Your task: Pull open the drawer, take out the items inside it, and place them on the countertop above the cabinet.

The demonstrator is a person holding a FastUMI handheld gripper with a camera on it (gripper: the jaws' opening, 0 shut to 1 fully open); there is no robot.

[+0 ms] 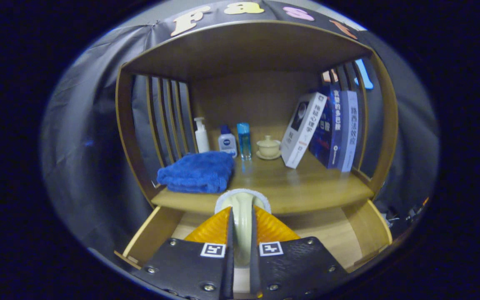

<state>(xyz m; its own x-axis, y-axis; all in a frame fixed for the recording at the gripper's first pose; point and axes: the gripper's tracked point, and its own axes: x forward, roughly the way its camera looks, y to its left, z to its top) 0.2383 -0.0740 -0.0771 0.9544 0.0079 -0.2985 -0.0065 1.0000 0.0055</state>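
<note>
Two orange fingers (214,228) of the gripper (242,227) pressed together on a cream brush handle (243,221), one on each side, handle running up between them to a white bristled head (242,196) at the countertop's front edge. Directly below: drawer (156,229) pulled open, its pale wooden floor and left and right walls showing on either side of the fingers. Above it: countertop (306,183) of the cabinet, bare wood across the middle and the front right. Folded blue towel (198,171) at the front left, close to the edge and just left of the brush head. Along the back wall: white pump bottle (201,135), small blue-capped bottle (227,141), tall clear blue bottle (244,141), then a cream lidded cup on a saucer (268,148). On the right: white book (303,130) leaning against upright blue books (335,129) beside the slatted side. Open room between towel and books.
</note>
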